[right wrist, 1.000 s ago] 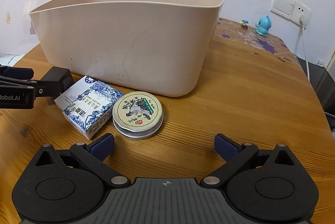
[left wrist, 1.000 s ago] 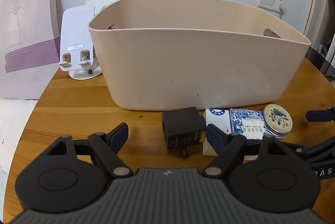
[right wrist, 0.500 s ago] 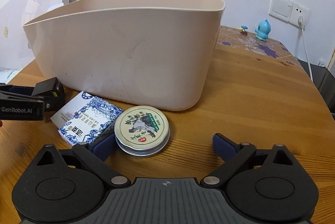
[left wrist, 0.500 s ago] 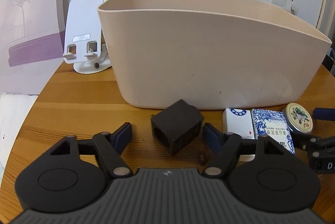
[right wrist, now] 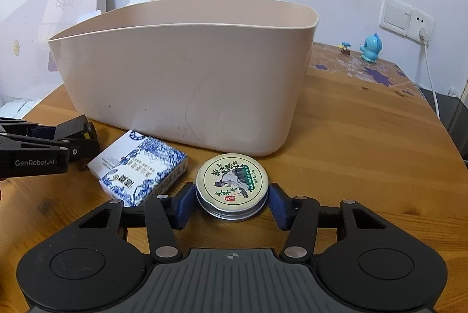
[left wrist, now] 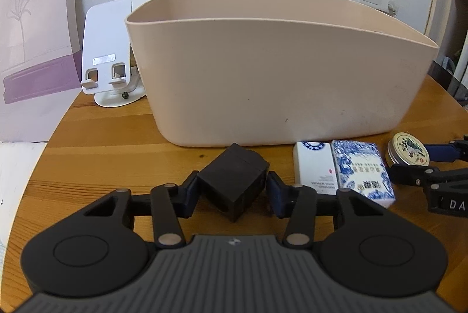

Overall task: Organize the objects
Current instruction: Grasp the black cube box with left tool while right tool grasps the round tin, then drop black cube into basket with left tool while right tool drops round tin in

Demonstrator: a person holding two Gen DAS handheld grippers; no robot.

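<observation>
Although neither item has left the desk (right wrist: 365, 143) yet, both grippers already have something between their fingers. Nearest in the left wrist view, the left gripper (left wrist: 234, 190) is clamped on the black cube adapter (left wrist: 234, 179), which sits tilted, one corner toward the camera and its open socket face turned down and to the left. It looks rigid and dense for its bulk, with smooth plastic sides, so a grip across two flat opposite faces seems safer than across edges; held cornerwise as now, it could twist. It has no real long axis.

In the right wrist view, the right gripper (right wrist: 232, 201) is closed against the round tin (right wrist: 232, 185), pads touching its rim on either side. The tin lies flat, lid up, its axis vertical. I judge it light, stiff and slick at the metal edge, best taken across its full width.

Just beside the tin lies the blue-patterned box (right wrist: 143, 172), flat, its long axis running away toward the beige bin (right wrist: 187, 78), light cardboard that would dent under a hard squeeze. The bin stands right behind all three, open-topped, the likely destination.
</observation>
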